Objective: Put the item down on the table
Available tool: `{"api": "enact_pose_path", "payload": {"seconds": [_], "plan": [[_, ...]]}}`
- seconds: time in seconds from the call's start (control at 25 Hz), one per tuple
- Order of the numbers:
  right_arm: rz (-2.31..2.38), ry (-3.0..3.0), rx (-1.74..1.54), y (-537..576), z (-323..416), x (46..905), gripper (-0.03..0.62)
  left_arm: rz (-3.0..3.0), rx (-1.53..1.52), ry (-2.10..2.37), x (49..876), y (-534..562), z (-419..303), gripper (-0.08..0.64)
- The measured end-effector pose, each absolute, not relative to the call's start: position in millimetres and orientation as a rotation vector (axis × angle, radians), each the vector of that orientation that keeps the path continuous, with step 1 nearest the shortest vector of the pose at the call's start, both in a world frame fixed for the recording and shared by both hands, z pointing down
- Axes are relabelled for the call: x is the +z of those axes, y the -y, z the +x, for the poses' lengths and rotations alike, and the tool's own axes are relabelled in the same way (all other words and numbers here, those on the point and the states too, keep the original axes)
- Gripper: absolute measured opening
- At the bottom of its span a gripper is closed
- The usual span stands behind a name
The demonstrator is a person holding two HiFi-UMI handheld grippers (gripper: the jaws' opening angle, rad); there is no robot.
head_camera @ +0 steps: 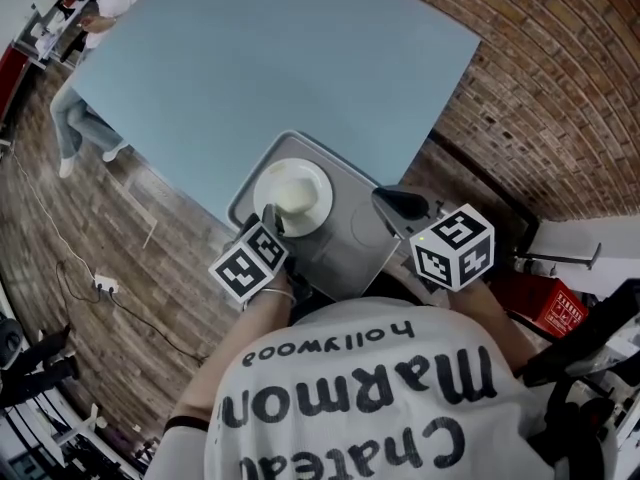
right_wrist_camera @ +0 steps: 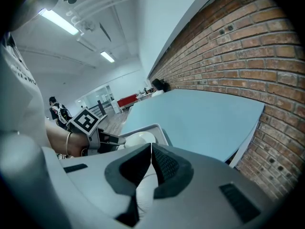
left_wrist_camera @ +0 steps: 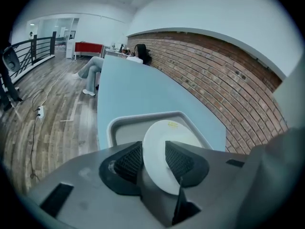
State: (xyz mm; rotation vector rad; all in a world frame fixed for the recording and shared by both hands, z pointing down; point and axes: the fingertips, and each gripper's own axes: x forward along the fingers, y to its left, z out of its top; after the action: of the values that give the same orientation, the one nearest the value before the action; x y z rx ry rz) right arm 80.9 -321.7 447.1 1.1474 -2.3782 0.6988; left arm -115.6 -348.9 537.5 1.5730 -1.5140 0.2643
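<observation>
The white plate (head_camera: pixel 292 196) lies in a grey tray (head_camera: pixel 372 236) that sits at the near end of the light blue table (head_camera: pixel 280 58), close to the person's body. The plate takes up the left half of the tray, with bare tray to its right.

The left gripper (head_camera: pixel 272 218) reaches in over the tray's near left edge. In the left gripper view, its jaws stand wide with the plate's (left_wrist_camera: pixel 167 130) near rim between them. The plate rests on the tray (left_wrist_camera: pixel 143 118) rather than being pinched.

The right gripper (head_camera: pixel 392 201) hangs over the tray's near right part, just beside the plate and apart from it. In the right gripper view, its jaws are closed together at the tips with nothing between them.

A brick wall (head_camera: pixel 560 88) runs along the table's right side.
</observation>
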Motion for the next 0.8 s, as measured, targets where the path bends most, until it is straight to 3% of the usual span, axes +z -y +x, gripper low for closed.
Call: {"api": "enact_pose_path", "payload": {"seconds": [0.4, 0.8], "plan": [[1.143, 2.390, 0.684, 314.7, 70.2, 442.9, 0.011, 1.596, 0.215, 1.473, 529.8, 336.0, -123.5, 0.149], [1.073, 2.418, 0.639, 300.0, 34.4, 437.1, 0.011, 1.697, -0.053, 1.339, 505.7, 317.5, -146.7, 0.147]]}}
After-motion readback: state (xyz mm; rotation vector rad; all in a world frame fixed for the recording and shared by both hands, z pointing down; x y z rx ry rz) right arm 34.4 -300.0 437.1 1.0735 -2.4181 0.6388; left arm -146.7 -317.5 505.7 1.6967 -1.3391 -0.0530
